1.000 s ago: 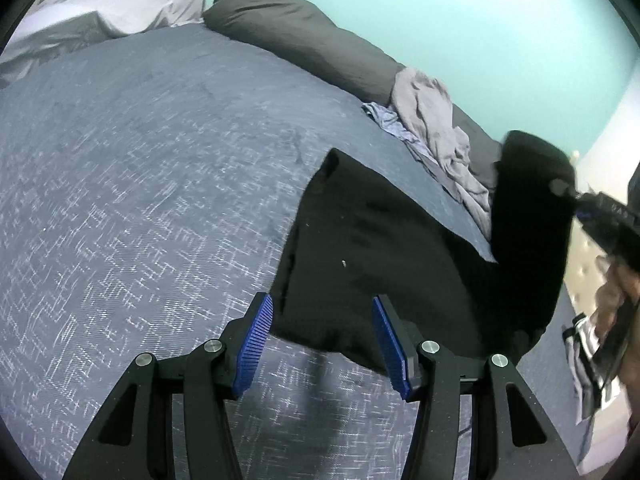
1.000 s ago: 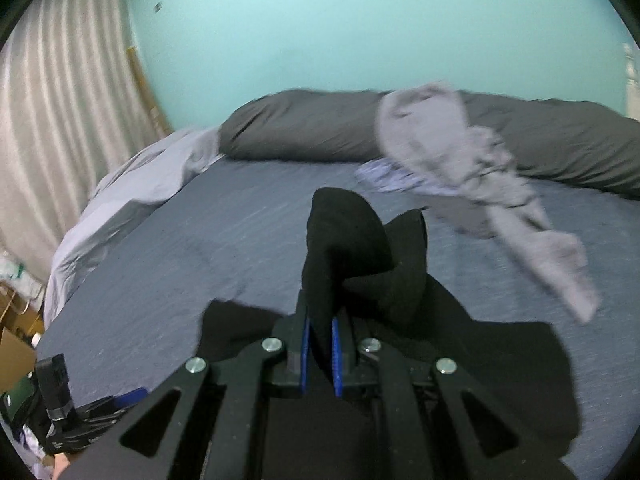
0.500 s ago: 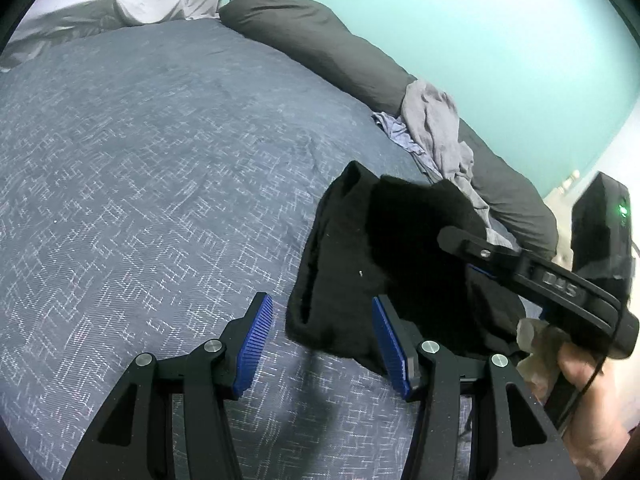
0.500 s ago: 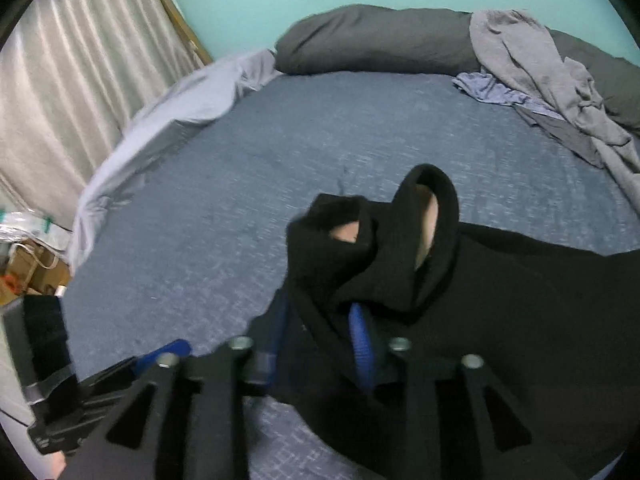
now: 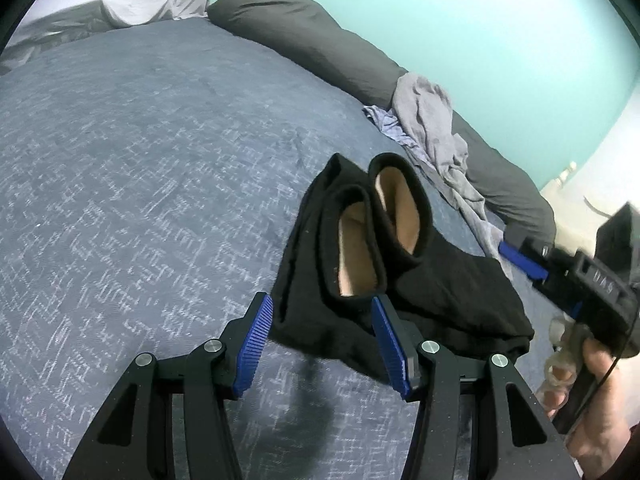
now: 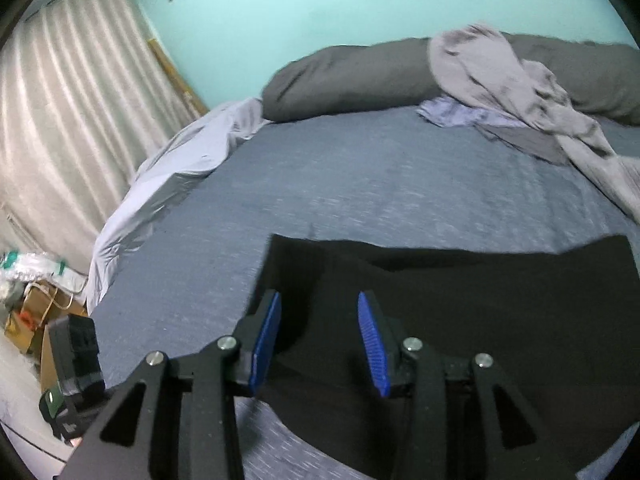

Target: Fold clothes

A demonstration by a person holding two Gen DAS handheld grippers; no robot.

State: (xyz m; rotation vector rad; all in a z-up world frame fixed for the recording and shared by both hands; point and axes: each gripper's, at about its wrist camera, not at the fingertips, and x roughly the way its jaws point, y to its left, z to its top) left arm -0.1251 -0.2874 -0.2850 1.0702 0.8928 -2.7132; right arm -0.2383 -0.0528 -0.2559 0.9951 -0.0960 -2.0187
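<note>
— Where is the garment?

— The black fleece-lined garment lies folded on my bed's blue-grey woven cover. My left tongs hang just above its near edge, jaws apart, gripping nothing.

— And your right?

— My right tongs stand parted over the black cloth, pads clear of it.

— What does each view add?

— The left view shows two cuffs with tan lining and my right hand on the handle. The right view shows only flat black cloth, plus the pale pleated curtain. Both catch the crumpled grey clothes against the long dark grey pillow.
</note>
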